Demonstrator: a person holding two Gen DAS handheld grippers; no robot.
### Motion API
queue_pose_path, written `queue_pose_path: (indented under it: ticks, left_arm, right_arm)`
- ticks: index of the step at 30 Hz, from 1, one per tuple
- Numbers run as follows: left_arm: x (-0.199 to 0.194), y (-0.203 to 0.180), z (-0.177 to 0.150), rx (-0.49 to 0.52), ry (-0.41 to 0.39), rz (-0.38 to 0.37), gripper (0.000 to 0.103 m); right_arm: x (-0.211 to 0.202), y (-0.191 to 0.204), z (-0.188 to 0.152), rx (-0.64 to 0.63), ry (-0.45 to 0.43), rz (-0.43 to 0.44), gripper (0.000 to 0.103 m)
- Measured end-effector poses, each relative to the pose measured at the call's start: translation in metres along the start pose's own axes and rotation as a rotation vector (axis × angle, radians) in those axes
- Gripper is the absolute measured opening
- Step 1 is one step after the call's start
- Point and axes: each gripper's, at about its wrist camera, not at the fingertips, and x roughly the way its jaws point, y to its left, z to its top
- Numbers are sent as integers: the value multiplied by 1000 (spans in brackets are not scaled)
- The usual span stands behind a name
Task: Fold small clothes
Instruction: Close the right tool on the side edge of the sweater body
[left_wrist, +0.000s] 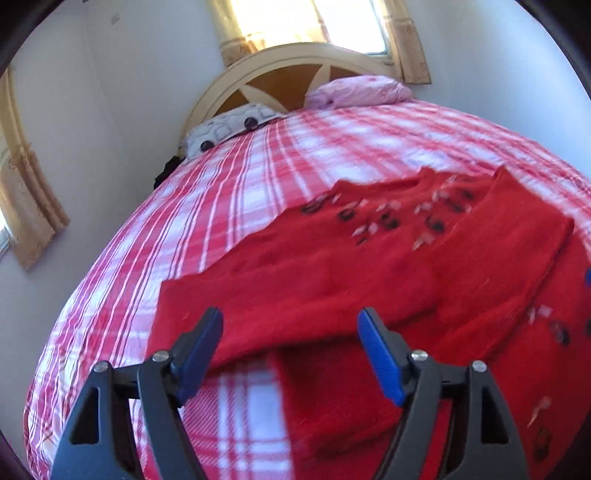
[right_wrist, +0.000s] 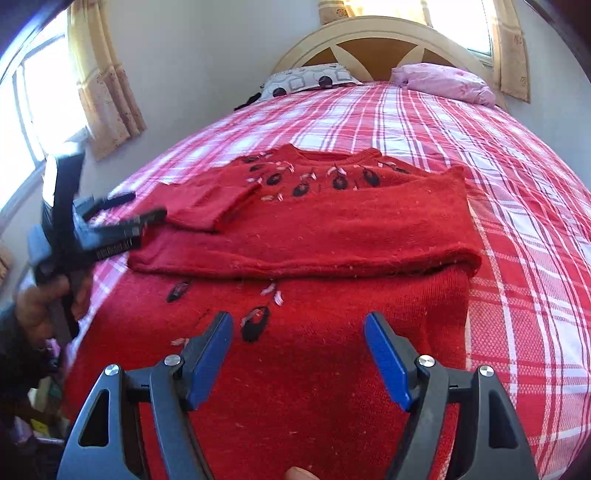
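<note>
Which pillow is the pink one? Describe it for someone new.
Start at the cream arched wooden headboard at the bed's far end. Two pillows lie against it; the pink crumpled pillow sits on the right, under the window, unlike the white pillow with dark dots on the left.

A red knitted sweater (right_wrist: 303, 229) with black oval motifs and pale flecks across its chest lies spread flat on the bed, neckline toward the headboard. Both sleeves are folded in over the front: one lies straight across the body as a broad band, the other rests shorter and at a slant near the chest pattern. The hem end lies nearest, unfolded.
</note>
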Motion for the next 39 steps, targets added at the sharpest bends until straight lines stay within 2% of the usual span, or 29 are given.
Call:
queue_pose_path:
  ticks: [4, 6, 9, 14, 19, 24, 29, 39]
  left_arm:
    - [27, 12, -15, -14, 125, 24, 80]
    - [30, 19, -16, -65, 134, 2, 85]
    - [35, 20, -19, -77, 146, 5, 93]
    - [39, 31, -24, -149, 150, -46, 96]
    - [40, 30, -25, -157, 149, -52, 97]
    - [40, 30, -25, -154, 146, -46, 97]
    - [41, 34, -25, -170, 151, -64, 97]
    - [43, 37, -26, -192, 156, -86, 98]
  right_arm:
    - [-4, -1, 18, -12, 18, -7, 74]
    - [-4, 2, 30, -33, 24, -23, 74]
    - [-1, 5, 48, -41, 35, -42, 74]
    - [14, 3, 83, 83, 54, 60, 74]
    - [53, 16, 106, 186, 115, 163, 73]
    - [87, 31, 112, 226, 154, 181, 70]
    - [112, 36, 104, 273, 182, 176, 68]
    - [143, 45, 101, 307, 216, 199, 53]
